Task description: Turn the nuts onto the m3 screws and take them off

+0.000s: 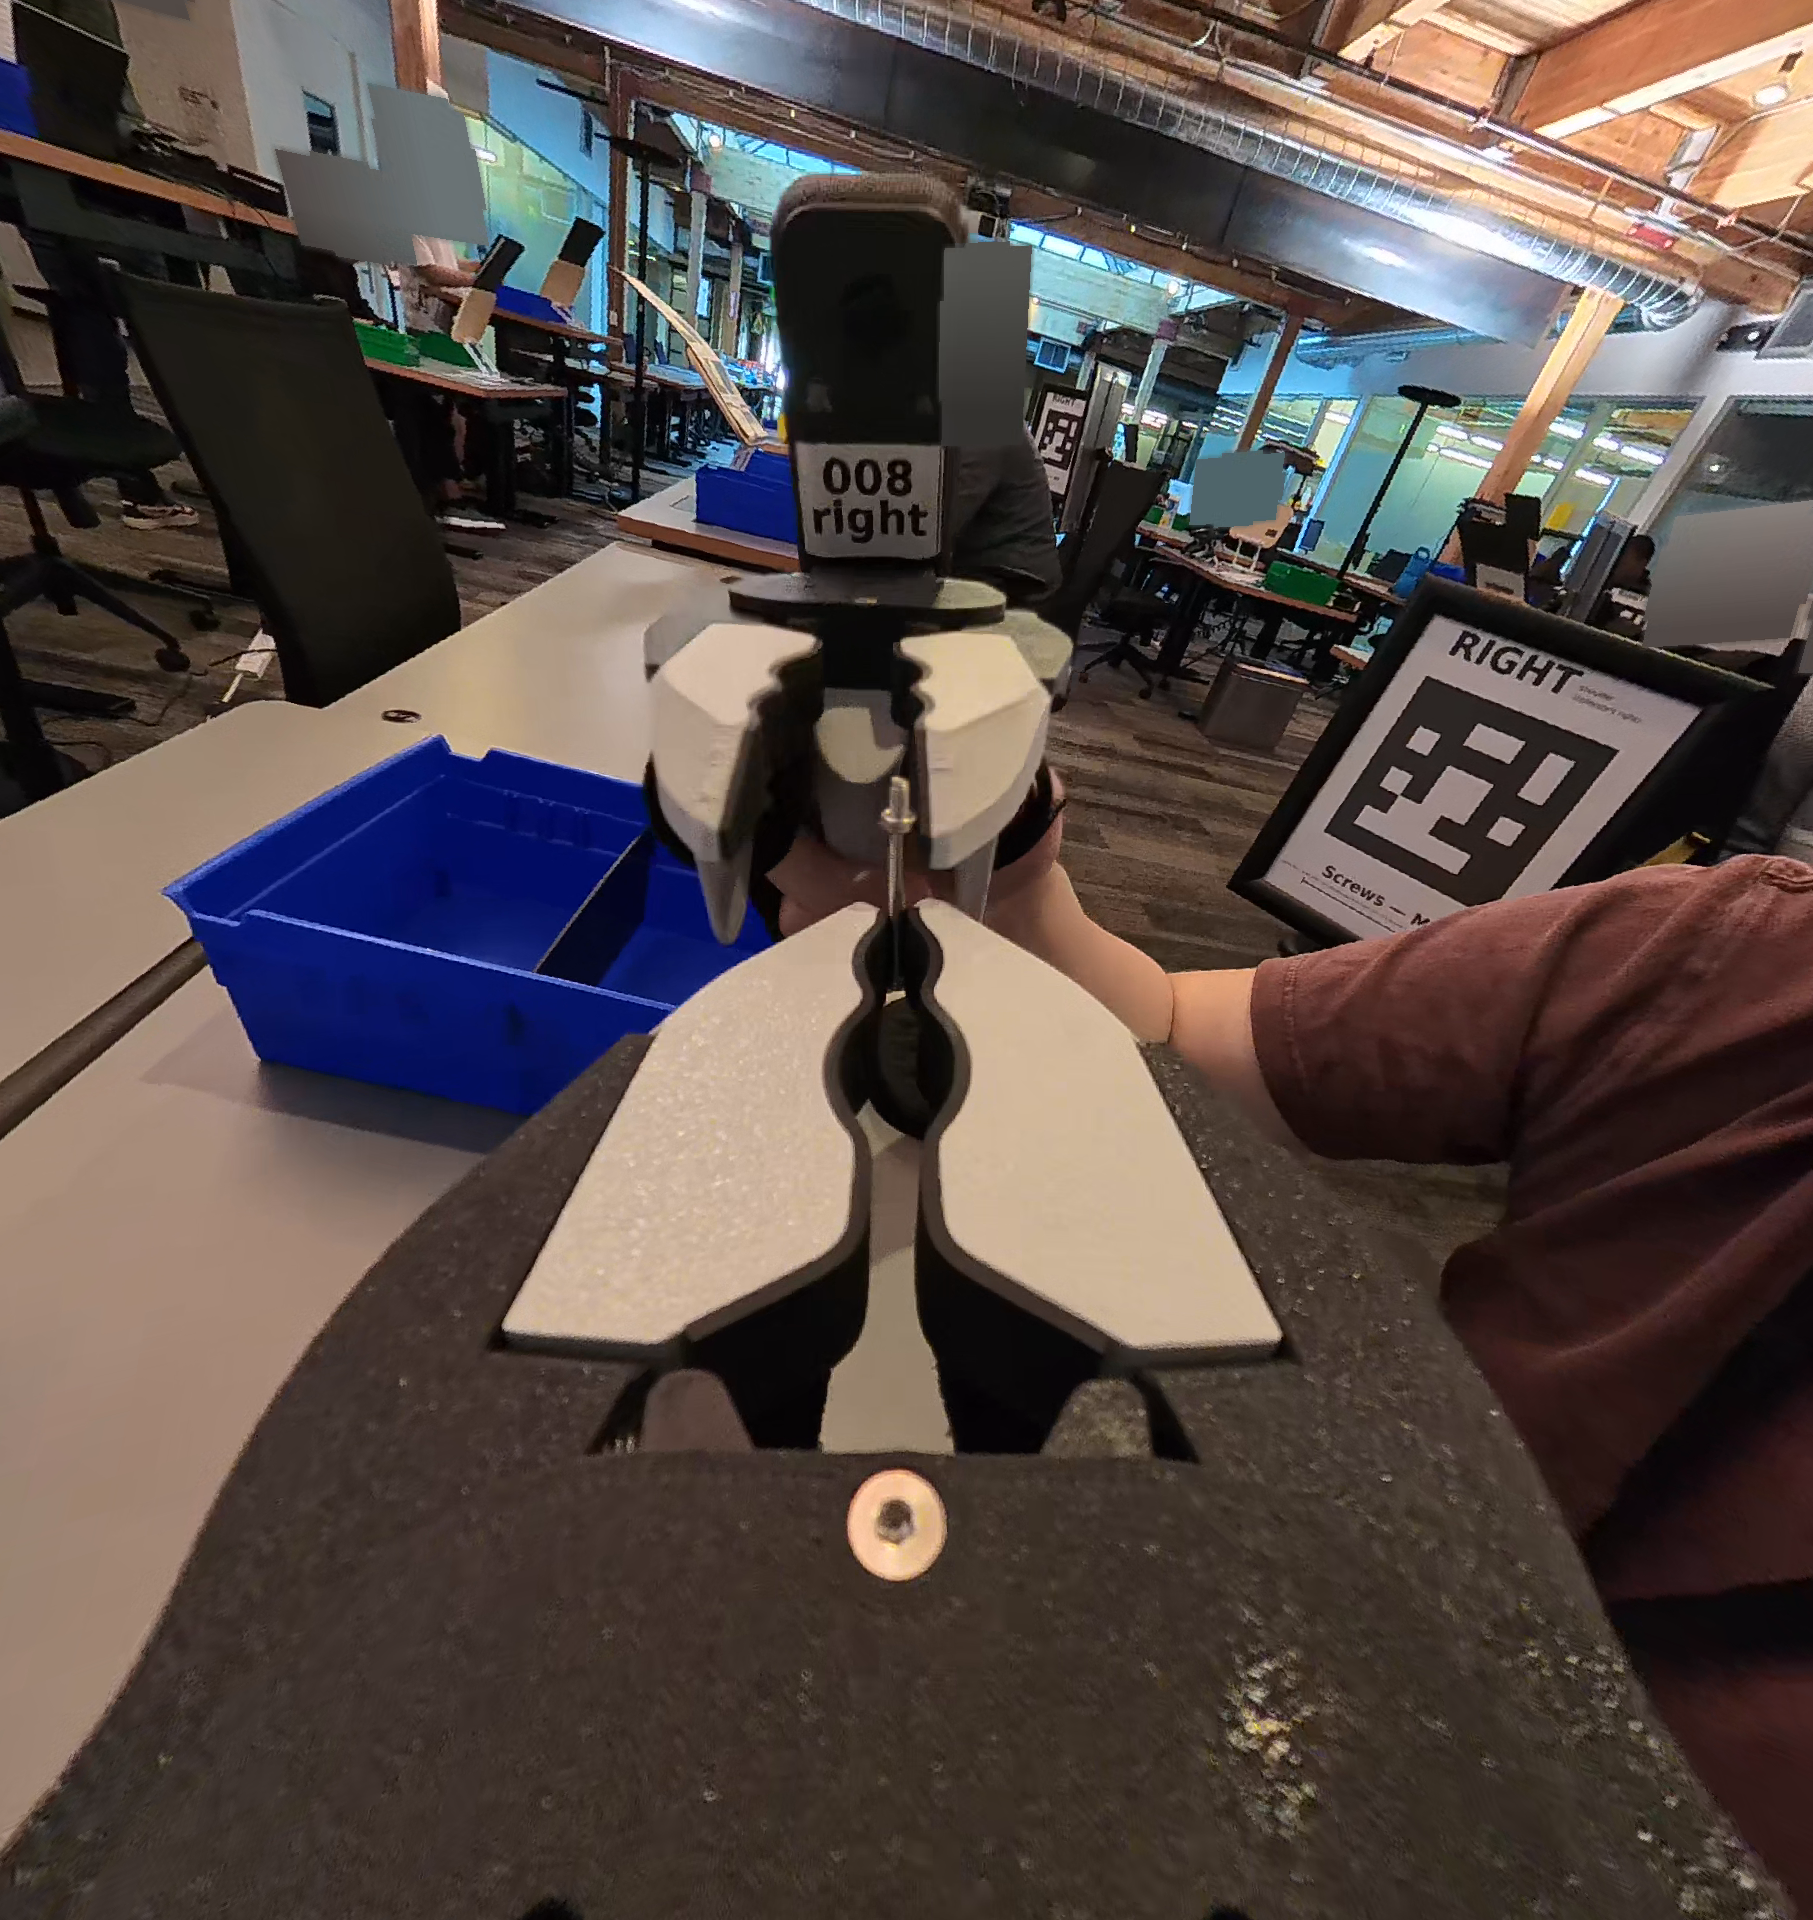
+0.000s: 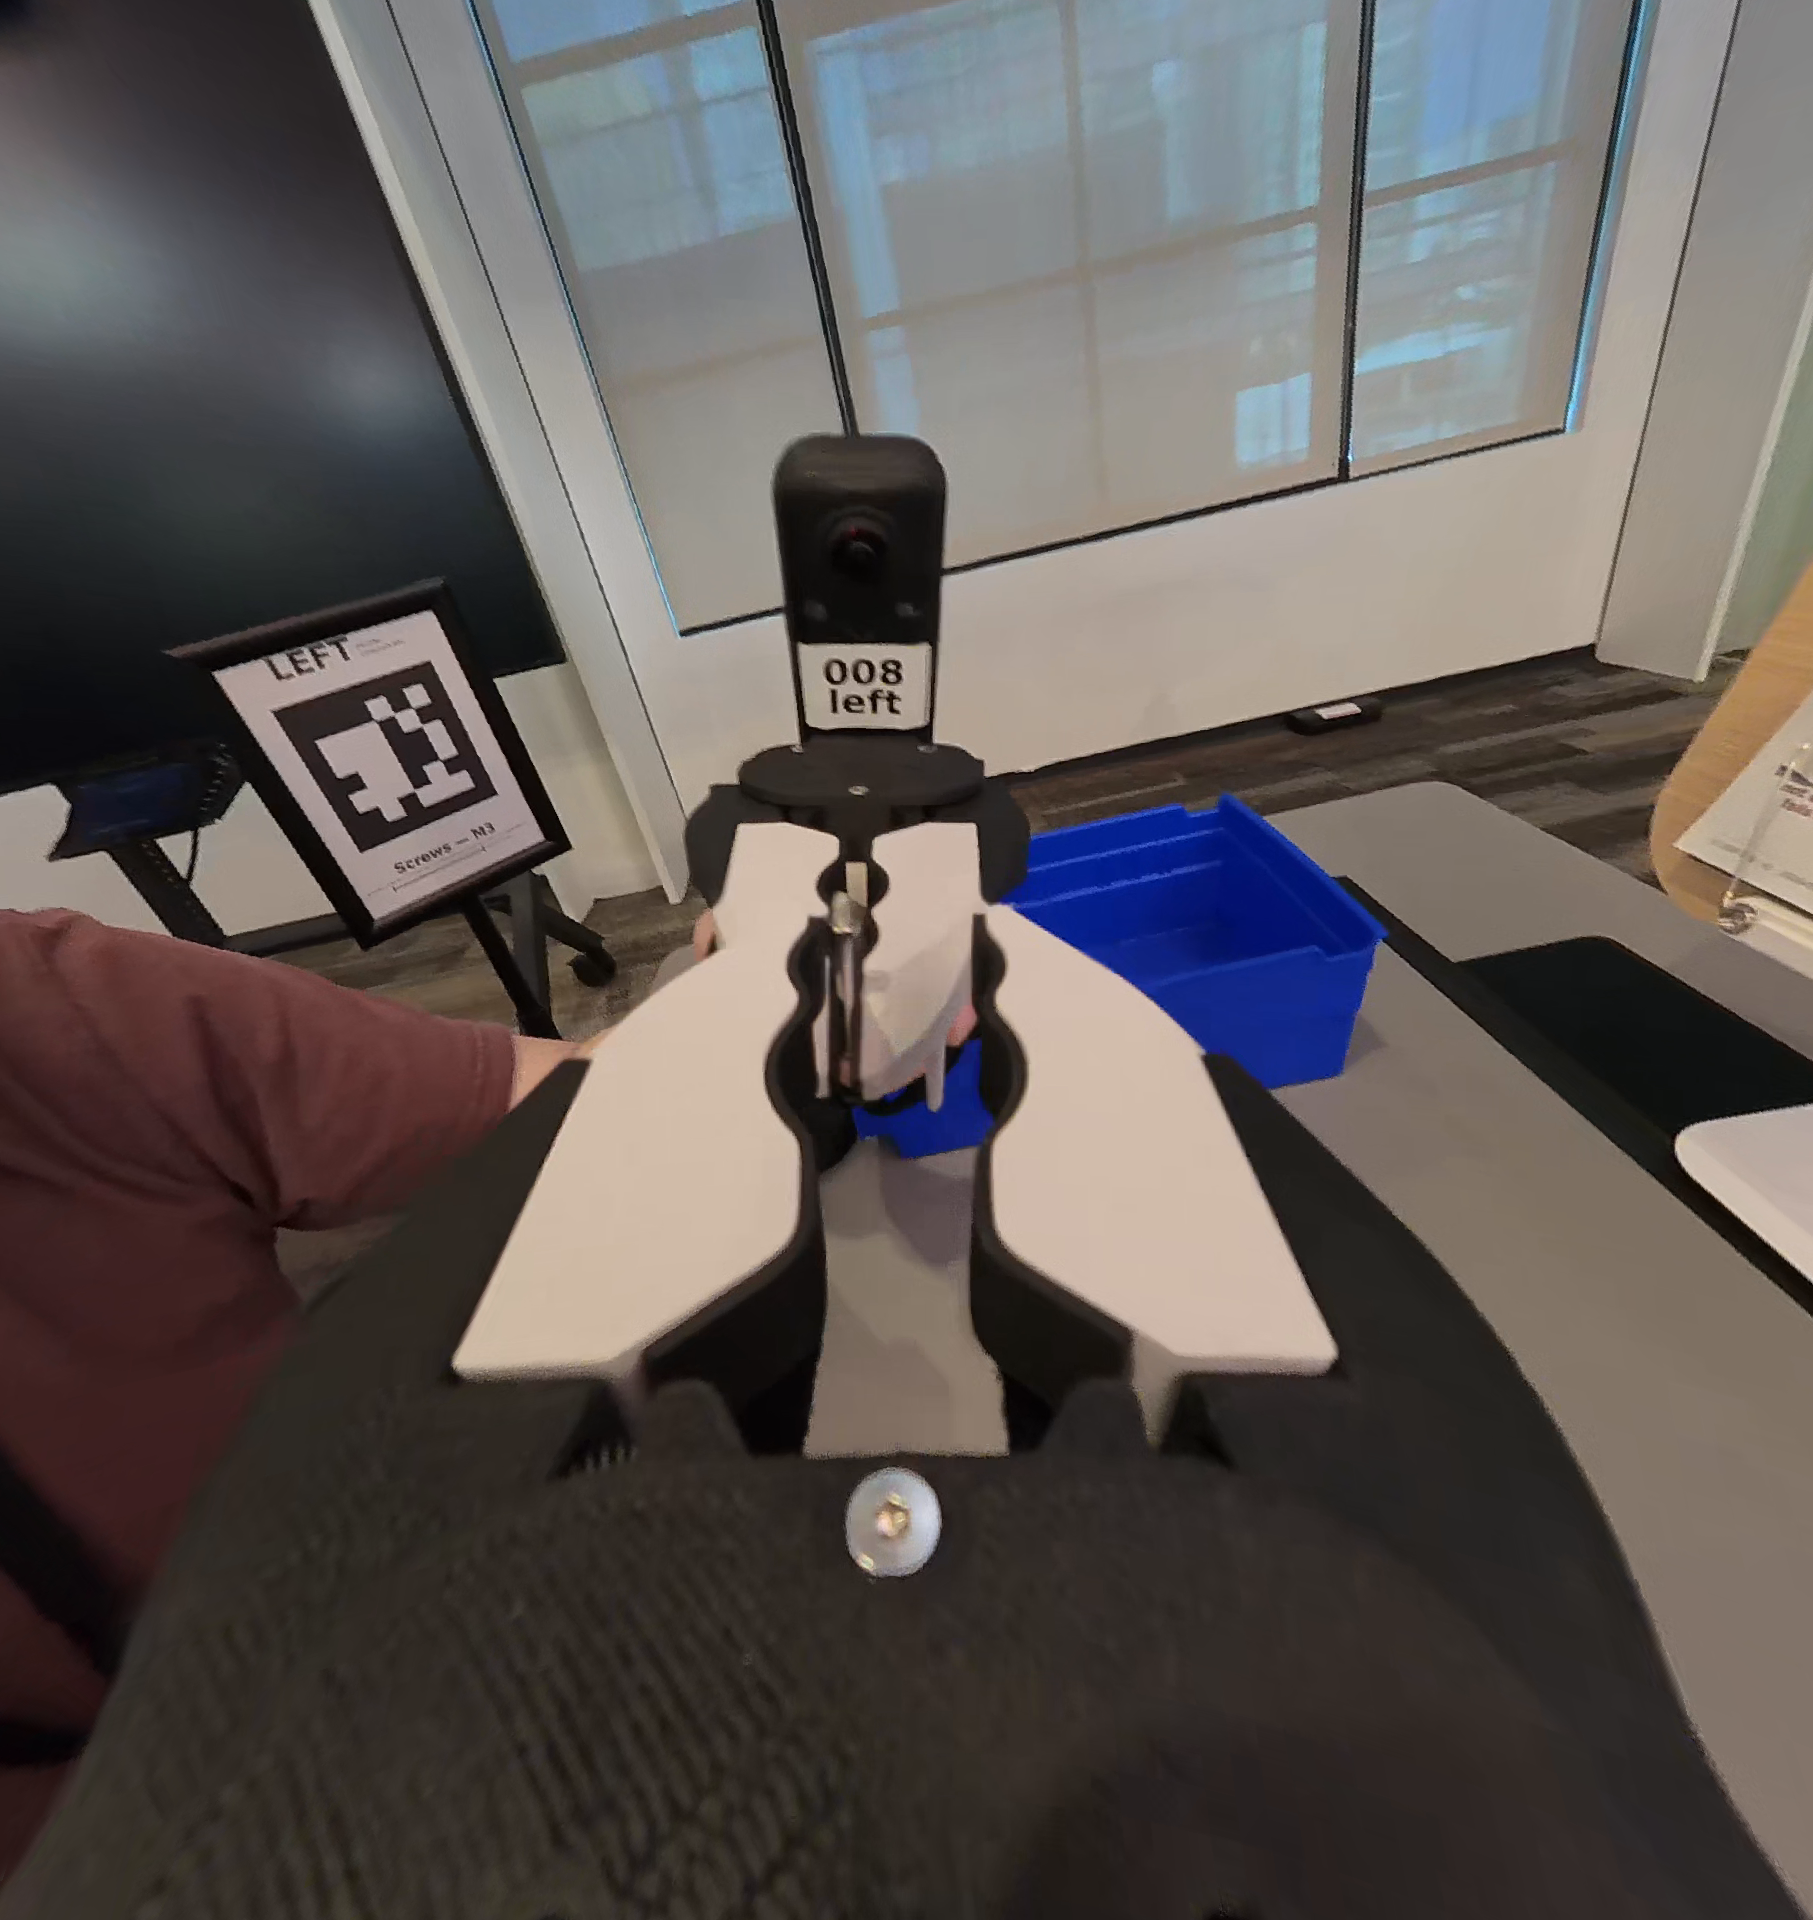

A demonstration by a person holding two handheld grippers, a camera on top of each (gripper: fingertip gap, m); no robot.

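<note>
Left gripper (image 1: 894, 925) clamps the M3 screw (image 1: 894, 862) steady; right gripper (image 2: 886, 987), fingers apart, straddles its nut (image 1: 896, 821) for turning.

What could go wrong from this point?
1. The left tool pinches the thin screw only at its fingertips, so a sideways push could tilt it or make it slip.
2. The nut sits off-centre inside the open right tool, near one finger; closing may knock it instead of gripping it.
3. The blue bin lies off to the side, so a dropped part would probably miss it.
</note>
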